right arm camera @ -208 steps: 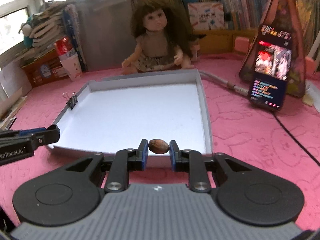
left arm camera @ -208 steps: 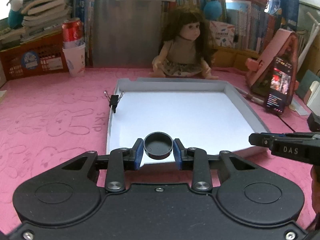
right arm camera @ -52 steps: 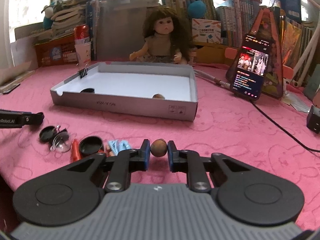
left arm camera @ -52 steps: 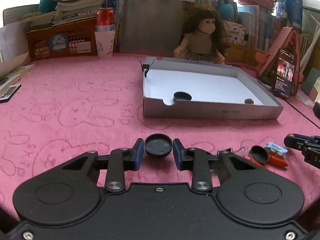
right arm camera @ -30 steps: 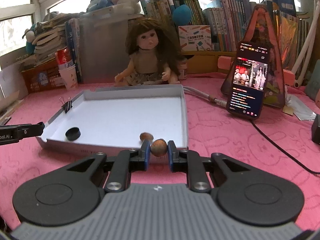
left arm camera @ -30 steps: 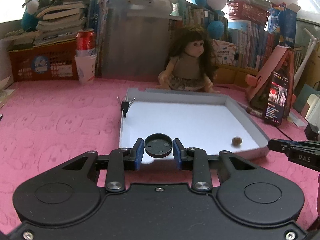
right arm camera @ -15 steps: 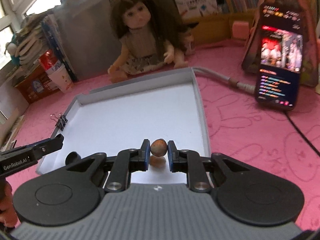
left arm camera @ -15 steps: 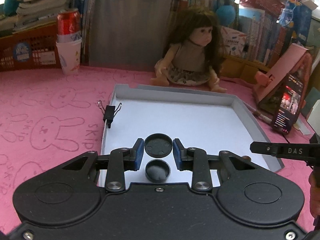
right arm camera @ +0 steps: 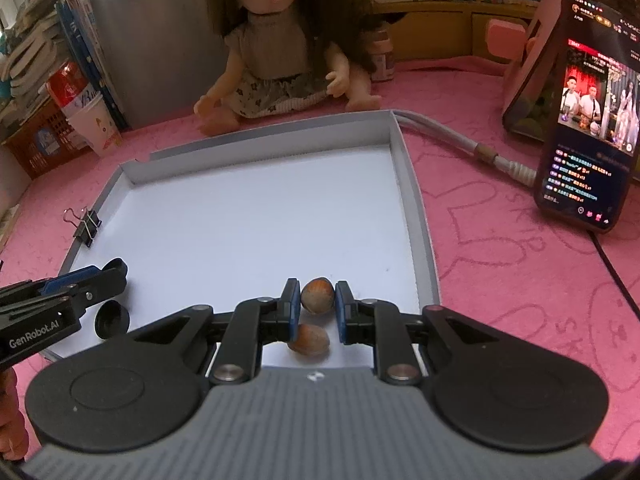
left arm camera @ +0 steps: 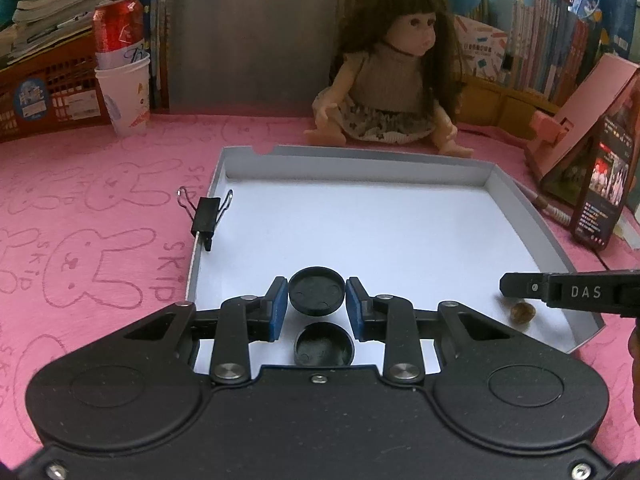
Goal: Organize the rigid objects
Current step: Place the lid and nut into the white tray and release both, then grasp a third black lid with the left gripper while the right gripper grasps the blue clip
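Note:
My left gripper (left arm camera: 317, 307) is shut on a black bottle cap (left arm camera: 317, 291) and holds it over the near left part of the white tray (left arm camera: 360, 168). A second black cap (left arm camera: 324, 346) lies on the tray floor just below it. My right gripper (right arm camera: 317, 307) is shut on a brown hazelnut (right arm camera: 317, 295) over the tray's (right arm camera: 416, 216) near right corner. Another hazelnut (right arm camera: 309, 340) lies on the tray right under it; it also shows in the left wrist view (left arm camera: 522, 312). The left gripper (right arm camera: 80, 280) and the lying cap (right arm camera: 112, 320) show at the left of the right wrist view.
A black binder clip (left arm camera: 206, 216) is clamped on the tray's left wall. A doll (left arm camera: 396, 84) sits behind the tray. A phone (right arm camera: 584, 120) leans on a pink stand at the right, with a cable (right arm camera: 472, 148). A cup with a red can (left arm camera: 122, 64) stands far left on the pink cloth.
Both grippers have come lower and closer over the tray's near edge, each still holding its object. The lying cap and hazelnut now sit directly beneath them.

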Available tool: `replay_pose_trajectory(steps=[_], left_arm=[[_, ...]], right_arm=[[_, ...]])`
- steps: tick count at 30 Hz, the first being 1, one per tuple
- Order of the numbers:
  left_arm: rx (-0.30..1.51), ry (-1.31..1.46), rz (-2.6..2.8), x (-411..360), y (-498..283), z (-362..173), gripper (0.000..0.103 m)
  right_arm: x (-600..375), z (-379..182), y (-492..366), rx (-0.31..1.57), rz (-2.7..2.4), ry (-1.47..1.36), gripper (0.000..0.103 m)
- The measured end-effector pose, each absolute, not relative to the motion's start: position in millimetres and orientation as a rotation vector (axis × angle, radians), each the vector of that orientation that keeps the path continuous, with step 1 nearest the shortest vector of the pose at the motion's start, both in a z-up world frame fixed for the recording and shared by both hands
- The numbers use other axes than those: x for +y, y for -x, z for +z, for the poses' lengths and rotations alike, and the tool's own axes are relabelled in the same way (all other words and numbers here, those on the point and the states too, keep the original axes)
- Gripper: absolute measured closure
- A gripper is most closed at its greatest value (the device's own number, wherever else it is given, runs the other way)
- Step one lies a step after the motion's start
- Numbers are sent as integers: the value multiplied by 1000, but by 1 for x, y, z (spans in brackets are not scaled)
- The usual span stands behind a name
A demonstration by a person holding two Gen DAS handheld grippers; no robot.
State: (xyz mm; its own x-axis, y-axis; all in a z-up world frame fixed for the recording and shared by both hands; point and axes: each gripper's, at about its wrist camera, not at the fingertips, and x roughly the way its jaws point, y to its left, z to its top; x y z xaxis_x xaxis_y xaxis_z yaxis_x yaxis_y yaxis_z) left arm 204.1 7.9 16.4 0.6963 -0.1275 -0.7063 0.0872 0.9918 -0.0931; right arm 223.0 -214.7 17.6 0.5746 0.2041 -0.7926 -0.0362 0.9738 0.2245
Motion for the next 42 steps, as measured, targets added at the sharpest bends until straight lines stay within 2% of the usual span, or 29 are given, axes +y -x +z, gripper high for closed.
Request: replay_pose_trajectory(steps=[9, 12, 13, 14, 15, 18, 20, 23, 32, 42], left_arm=[[814, 43, -111, 6, -207, 6, 73], [808, 41, -117, 5, -204, 7, 72], [800, 49, -125, 5, -203, 9, 70], [794, 54, -131, 5, -201, 11, 62], [786, 58, -135, 6, -200, 13, 56], [760, 52, -145, 7, -192, 21, 48], [744, 47, -153, 7, -184, 26, 43], [717, 46, -162, 9, -165, 32, 39], [674, 40, -183, 16, -97, 32, 36], [697, 66, -196, 24, -50, 26, 37]], right_arm=[[-215, 18, -224, 948, 145, -187, 80], [-215, 19, -224, 943, 149, -190, 76], [-215, 20, -223, 939, 152, -194, 72], [-215, 21, -222, 933, 155, -196, 59], [-215, 22, -220, 926, 158, -195, 56], [-215, 29, -214, 897, 162, -182, 54], [-216, 34, -207, 873, 172, -174, 46], [-216, 42, -194, 825, 186, -146, 40], [-207, 52, -136, 677, 256, -32, 25], [-204, 42, -85, 640, 283, 10, 24]])
